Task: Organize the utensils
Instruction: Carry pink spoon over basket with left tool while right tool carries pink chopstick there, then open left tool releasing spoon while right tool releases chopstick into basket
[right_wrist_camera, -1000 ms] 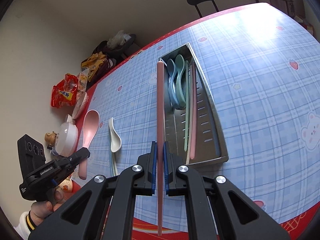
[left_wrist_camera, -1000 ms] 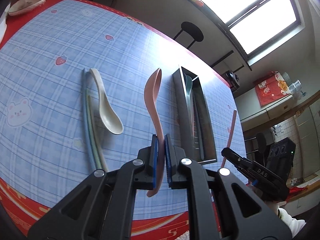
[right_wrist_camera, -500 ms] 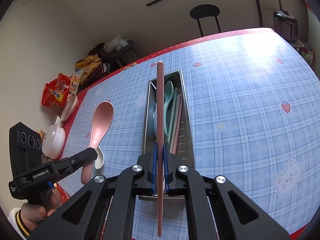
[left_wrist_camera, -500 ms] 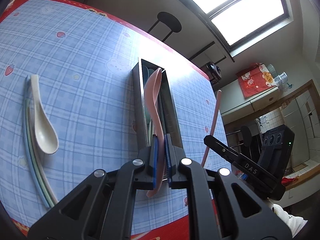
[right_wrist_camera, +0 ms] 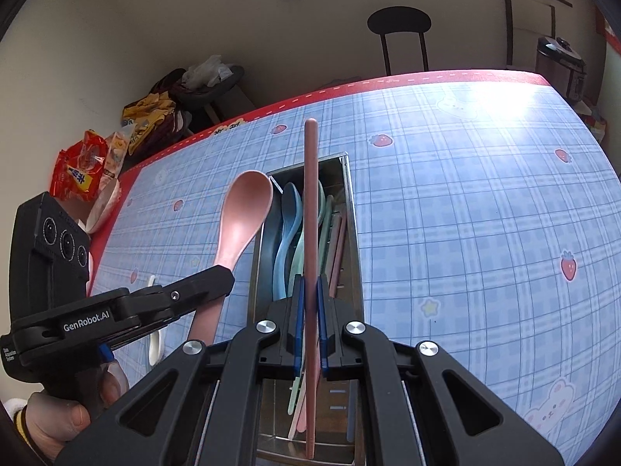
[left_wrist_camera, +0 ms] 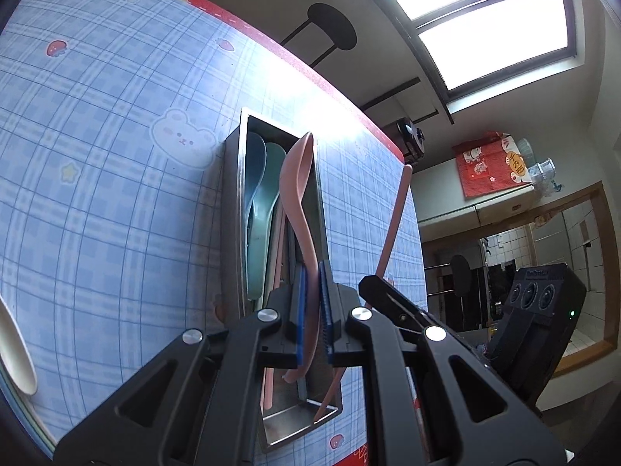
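In your left wrist view, your left gripper point(left_wrist_camera: 312, 310) pinches the handle of the pink spoon point(left_wrist_camera: 297, 194) between its blue pads, the bowl reaching forward over the metal tray point(left_wrist_camera: 233, 209). A blue spoon point(left_wrist_camera: 254, 178) and a green spoon point(left_wrist_camera: 268, 202) lie inside the tray. A white spoon point(left_wrist_camera: 13, 345) lies on the tablecloth point(left_wrist_camera: 108, 155) at far left.

In your right wrist view, your right gripper point(right_wrist_camera: 309, 320) is clamped on the pink chopstick point(right_wrist_camera: 310, 209), held lengthwise above the tray, its tip pointing past the far wall. Your left gripper holds the pink spoon just left of the tray.
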`<action>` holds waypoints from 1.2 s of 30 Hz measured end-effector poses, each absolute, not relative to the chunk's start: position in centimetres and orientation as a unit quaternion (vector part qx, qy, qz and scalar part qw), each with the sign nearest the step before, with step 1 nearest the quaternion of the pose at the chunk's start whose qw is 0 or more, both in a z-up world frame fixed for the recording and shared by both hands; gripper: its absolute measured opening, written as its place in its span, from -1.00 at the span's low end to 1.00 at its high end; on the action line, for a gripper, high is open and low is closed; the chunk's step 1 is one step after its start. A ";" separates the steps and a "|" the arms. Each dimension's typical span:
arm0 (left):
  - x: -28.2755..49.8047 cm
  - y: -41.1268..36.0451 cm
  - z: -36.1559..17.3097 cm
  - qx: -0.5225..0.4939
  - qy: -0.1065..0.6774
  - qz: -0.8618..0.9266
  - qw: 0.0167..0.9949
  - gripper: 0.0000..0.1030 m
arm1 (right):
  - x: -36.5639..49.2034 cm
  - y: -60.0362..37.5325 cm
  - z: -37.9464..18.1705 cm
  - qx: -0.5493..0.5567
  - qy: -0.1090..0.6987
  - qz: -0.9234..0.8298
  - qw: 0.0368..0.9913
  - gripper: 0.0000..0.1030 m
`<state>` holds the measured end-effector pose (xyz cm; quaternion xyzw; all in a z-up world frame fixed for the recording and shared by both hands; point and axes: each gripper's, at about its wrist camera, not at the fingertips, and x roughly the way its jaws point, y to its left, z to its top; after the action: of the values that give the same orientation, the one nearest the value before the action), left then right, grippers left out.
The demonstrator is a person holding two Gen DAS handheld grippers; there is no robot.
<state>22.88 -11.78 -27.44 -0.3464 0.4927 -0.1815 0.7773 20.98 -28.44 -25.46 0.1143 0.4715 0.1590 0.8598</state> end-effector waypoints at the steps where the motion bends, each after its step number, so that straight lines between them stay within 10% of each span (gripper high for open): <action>1: 23.6 -11.9 -27.5 -0.346 0.495 -0.182 0.776 -0.78 | 21.3 -28.2 -25.7 0.111 0.475 0.158 0.858 -0.87; 30: 29.6 -16.7 -29.4 -0.304 0.528 -0.165 0.776 -0.55 | 23.6 -27.0 -29.1 0.102 0.528 0.148 0.830 -0.85; 36: 28.9 -16.1 -26.3 -0.268 0.503 -0.159 0.806 -0.18 | 22.1 -28.1 -27.2 0.111 0.508 0.152 0.840 -0.28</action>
<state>28.90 -16.08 -26.30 -0.2682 0.5034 -0.1590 0.8058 22.05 -28.12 -27.17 0.1109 0.5084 0.1523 0.8402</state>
